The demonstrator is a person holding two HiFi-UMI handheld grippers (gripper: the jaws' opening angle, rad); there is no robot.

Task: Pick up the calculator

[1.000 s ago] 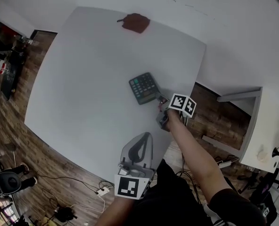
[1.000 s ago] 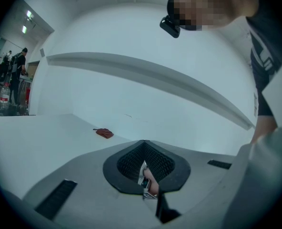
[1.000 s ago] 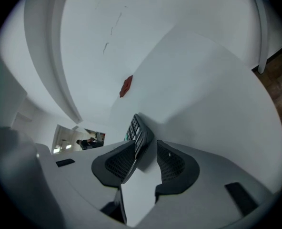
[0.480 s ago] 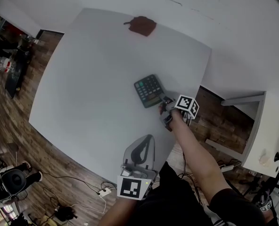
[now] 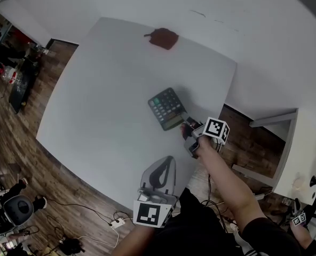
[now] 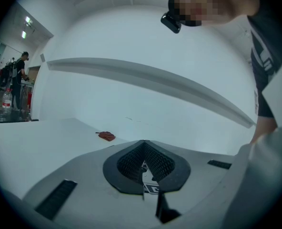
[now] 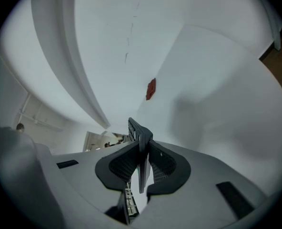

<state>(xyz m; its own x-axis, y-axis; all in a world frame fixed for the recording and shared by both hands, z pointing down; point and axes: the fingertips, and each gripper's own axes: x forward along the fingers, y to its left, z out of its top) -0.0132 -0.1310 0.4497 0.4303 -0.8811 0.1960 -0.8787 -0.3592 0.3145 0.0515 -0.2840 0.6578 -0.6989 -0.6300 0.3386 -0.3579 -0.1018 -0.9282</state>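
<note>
**A:** Head view first. Where is the calculator (image 5: 167,108)?

**B:** On the middle of the white surface (image 5: 104,89), ahead and slightly left of the right hand-held gripper (image 5: 186,122), which has its near right corner. Its long axis runs away from the person, leaning a little left. The left hand-held gripper (image 5: 166,161) sits back by the surface's near edge, well apart from it, so the right is plainly the nearer one. A small red object (image 5: 163,38) lies near the far edge.

**A:** Left gripper view?

**B:** Its pads meet at the tips with nothing between them. Only the surface and the red object (image 6: 106,136) show beyond.

**A:** Right gripper view?

**B:** The calculator (image 7: 138,132) stands edge-on between the pads, sticking out past the tips. The jaws are closing and both pads look pressed on its faces.

**A:** Has it cleared the surface?

**B:** I can't tell. I'd judge the lift depends on that corner grip holding, since most of its length hangs beyond the jaws.
</note>
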